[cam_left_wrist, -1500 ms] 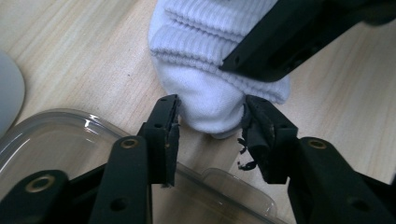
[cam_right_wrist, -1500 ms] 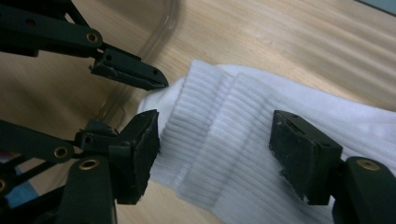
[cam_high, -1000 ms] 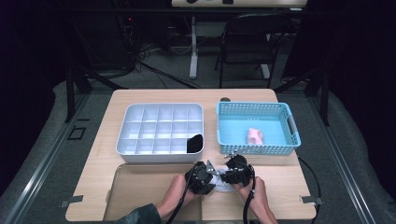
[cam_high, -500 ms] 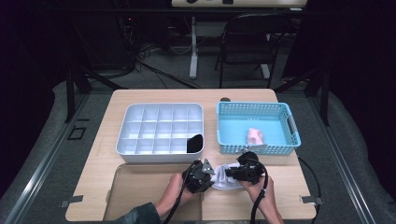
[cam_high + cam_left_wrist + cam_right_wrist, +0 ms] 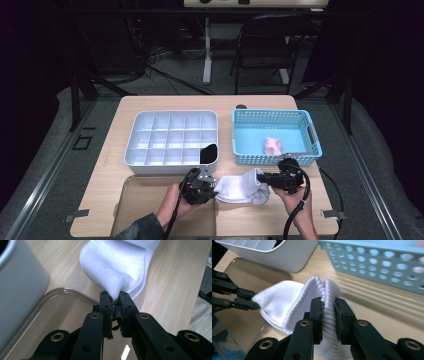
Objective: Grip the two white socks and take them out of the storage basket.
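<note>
We see a white sock (image 5: 241, 188) stretched between the two tongs just above the near part of the tabletop (image 5: 110, 165), in front of the gap between the tray and the basket. The left tongs (image 5: 216, 186) are clamped on the toe end: in the left gripper view the sock (image 5: 117, 267) bunches into a tight fold where the black jaws press together on the cloth. The left tongs have just been closing, with that fold of sock between them. The right tongs (image 5: 260, 176) are closed on the ribbed cuff, and in the right gripper view the cuff (image 5: 327, 302) stands squeezed between the two jaws, its ribbing doubled over above them, while the left tongs (image 5: 255, 305) hold the far end. Under the left hand (image 5: 172, 205) lies a clear rounded lid or tray (image 5: 145, 200) flat on the tabletop. Beyond the sock to the left sits a white divided tray (image 5: 172, 137) with a dark thing (image 5: 209, 153) in its near right compartment; we cannot tell what it is. To the right stands a light blue perforated basket (image 5: 275, 135) with a small pink thing (image 5: 272, 145) inside. We can read no brand, label or writing on any of these. Behind the tabletop stands a dark folding chair (image 5: 265, 45).
</note>
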`<state>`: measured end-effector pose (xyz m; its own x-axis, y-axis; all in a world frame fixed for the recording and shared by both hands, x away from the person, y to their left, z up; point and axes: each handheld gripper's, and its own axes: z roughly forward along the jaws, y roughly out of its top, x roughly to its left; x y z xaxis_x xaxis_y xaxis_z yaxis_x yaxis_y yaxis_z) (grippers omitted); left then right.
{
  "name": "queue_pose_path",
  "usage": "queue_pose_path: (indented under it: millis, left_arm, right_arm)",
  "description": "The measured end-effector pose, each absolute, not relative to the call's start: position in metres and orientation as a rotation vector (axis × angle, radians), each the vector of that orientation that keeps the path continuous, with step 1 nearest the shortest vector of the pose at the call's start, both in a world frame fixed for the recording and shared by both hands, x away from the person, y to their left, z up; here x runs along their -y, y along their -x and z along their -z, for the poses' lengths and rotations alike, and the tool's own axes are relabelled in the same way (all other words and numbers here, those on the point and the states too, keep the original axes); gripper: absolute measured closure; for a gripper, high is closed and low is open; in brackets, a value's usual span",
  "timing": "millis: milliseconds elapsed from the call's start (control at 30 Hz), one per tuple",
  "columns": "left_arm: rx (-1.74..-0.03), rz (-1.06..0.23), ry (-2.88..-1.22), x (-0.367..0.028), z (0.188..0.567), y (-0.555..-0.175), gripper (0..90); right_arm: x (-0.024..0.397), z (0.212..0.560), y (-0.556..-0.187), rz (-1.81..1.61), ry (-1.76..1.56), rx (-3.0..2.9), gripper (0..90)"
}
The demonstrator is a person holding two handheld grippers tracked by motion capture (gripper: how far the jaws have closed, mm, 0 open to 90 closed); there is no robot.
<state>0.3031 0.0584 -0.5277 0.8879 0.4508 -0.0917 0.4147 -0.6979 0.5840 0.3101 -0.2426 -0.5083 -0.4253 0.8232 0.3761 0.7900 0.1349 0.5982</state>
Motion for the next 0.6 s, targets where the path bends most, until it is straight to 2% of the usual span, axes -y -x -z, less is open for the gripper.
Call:
queue_pose_path:
  millis: [167,600]
  left_arm:
    - [-0.654,-0.084,-2.409,-0.075,0.525,-0.298,83.1]
    - [-0.683,-0.091,-2.427,-0.081,0.53,-0.303,83.0]
  right_arm:
    - [0.255,0.515,-0.314,-1.173,-1.689,-2.336,77.0]
    - [0.263,0.528,-0.323,-1.018,-1.696,-2.345,73.9]
